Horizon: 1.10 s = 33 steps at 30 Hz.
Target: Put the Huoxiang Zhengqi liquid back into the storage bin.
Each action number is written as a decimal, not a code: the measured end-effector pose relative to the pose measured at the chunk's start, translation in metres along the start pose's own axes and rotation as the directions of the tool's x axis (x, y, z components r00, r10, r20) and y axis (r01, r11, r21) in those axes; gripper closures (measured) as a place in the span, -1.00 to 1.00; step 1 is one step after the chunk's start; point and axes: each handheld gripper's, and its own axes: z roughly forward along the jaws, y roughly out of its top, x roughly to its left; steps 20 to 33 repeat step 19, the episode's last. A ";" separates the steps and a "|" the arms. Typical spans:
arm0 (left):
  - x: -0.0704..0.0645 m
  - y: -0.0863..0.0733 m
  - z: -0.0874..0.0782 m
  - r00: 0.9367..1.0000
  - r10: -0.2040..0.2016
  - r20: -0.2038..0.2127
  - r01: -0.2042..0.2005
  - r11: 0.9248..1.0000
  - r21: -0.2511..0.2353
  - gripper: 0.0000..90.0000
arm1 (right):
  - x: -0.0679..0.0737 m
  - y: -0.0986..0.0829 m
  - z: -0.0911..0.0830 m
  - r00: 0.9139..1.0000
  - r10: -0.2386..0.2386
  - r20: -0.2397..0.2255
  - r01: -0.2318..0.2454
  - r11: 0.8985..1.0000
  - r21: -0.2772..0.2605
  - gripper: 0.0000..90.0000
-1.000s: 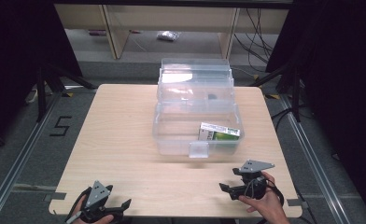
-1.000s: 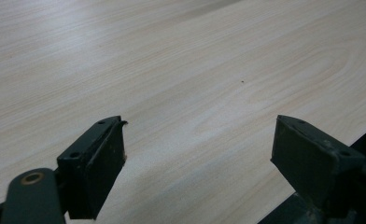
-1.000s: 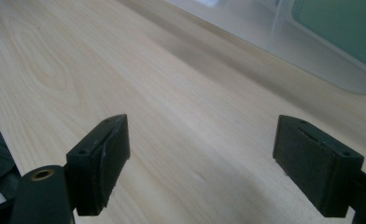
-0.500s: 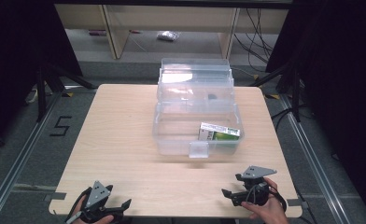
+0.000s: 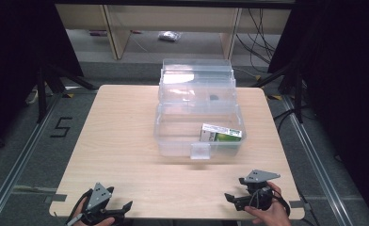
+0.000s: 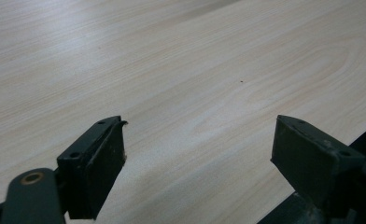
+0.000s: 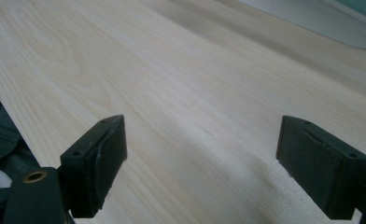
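Starting at the left: the left gripper (image 5: 121, 207) sits low at the near edge of the table (image 5: 126, 136), jaws spread apart and holding nothing, and its own view shows just bare wood grain between them. That one looks parked.

Moving to the middle, the clear plastic box (image 5: 199, 134) stands open, its lid (image 5: 196, 77) tipped back toward the far edge. Inside the box, against the right end, lies the green and white carton (image 5: 221, 133), flat on its side, its long axis running left to right across the table with a slight slant.

Now the right side: the right gripper (image 5: 230, 198) rests near the front right corner, jaws wide apart too, empty, pointing leftward along the table edge. In the right gripper view a pale corner of the box (image 7: 321, 21) shows at the upper right.

So here is the relation that counts: the carton lies forward and a touch left of the right gripper, well apart from it, and far closer to it than to the left gripper. I would judge the right hand the natural one to reach in, over the near wall, with its jaws set across the carton's short width.
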 end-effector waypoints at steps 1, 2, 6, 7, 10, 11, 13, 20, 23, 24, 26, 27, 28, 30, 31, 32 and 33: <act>0.001 0.000 -0.001 1.000 0.009 0.007 -0.009 1.000 0.005 -0.63 | 0.002 0.000 0.000 1.000 0.015 0.009 -0.015 1.000 -0.004 -0.62; 0.001 0.000 -0.001 1.000 0.009 0.007 -0.009 1.000 0.005 -0.63 | 0.002 0.000 0.000 1.000 0.015 0.009 -0.015 1.000 -0.004 -0.62; 0.000 0.000 0.000 1.000 0.005 -0.003 -0.005 1.000 0.004 -0.63 | 0.003 -0.001 -0.001 0.999 0.019 0.035 -0.019 1.000 -0.012 -0.62; 0.000 0.000 0.000 1.000 0.006 -0.002 -0.006 1.000 0.002 -0.63 | 0.003 -0.001 -0.001 0.999 0.019 0.031 -0.019 1.000 -0.008 -0.62; 0.000 0.000 0.000 1.000 0.006 -0.003 -0.006 1.000 0.002 -0.63 | 0.004 -0.001 -0.001 0.999 0.019 0.034 -0.019 1.000 -0.006 -0.62; 0.000 0.000 0.000 1.000 0.005 -0.003 -0.005 1.000 0.002 -0.63 | 0.004 -0.001 0.000 0.999 0.021 0.033 -0.021 1.000 -0.003 -0.62; 0.000 0.000 0.000 1.000 0.005 -0.001 -0.005 1.000 0.005 -0.63 | 0.004 -0.001 0.000 0.999 0.018 0.033 -0.018 1.000 -0.004 -0.62; 0.000 0.000 0.000 1.000 0.002 -0.002 -0.002 1.000 0.005 -0.64 | 0.001 0.000 0.000 1.000 0.002 0.030 -0.001 1.000 -0.015 -0.62; 0.000 0.000 0.000 1.000 0.002 -0.002 -0.002 1.000 0.005 -0.64 | 0.001 0.000 0.000 1.000 0.002 0.030 -0.001 1.000 -0.015 -0.62; 0.000 0.000 0.000 1.000 0.002 -0.002 -0.002 1.000 0.005 -0.64 | 0.001 0.000 0.000 1.000 0.002 0.030 -0.001 1.000 -0.015 -0.62; 0.000 0.000 0.000 1.000 0.002 -0.002 -0.002 1.000 0.005 -0.64 | 0.001 0.000 0.000 1.000 0.002 0.030 -0.001 1.000 -0.015 -0.62; 0.000 0.000 0.000 1.000 0.002 -0.002 -0.002 1.000 0.005 -0.64 | 0.001 0.000 0.000 1.000 0.002 0.030 -0.001 1.000 -0.015 -0.62; 0.000 0.000 0.000 1.000 0.002 -0.002 -0.002 1.000 0.005 -0.64 | 0.001 0.000 0.000 1.000 0.002 0.030 -0.001 1.000 -0.015 -0.62; 0.000 0.000 0.000 1.000 0.002 -0.002 -0.002 1.000 0.005 -0.64 | 0.001 0.000 0.000 1.000 0.002 0.030 -0.001 1.000 -0.015 -0.62; 0.000 0.000 0.000 1.000 0.002 -0.002 -0.002 1.000 0.005 -0.64 | 0.001 0.000 0.000 1.000 0.002 0.030 -0.001 1.000 -0.015 -0.62; 0.000 0.000 0.000 1.000 0.002 -0.002 -0.002 1.000 0.005 -0.64 | 0.001 0.000 0.000 1.000 0.002 0.030 -0.001 1.000 -0.015 -0.62; 0.000 0.000 0.000 1.000 0.002 -0.002 -0.002 1.000 0.005 -0.64 | 0.001 0.000 0.000 1.000 0.002 0.030 -0.001 1.000 -0.015 -0.62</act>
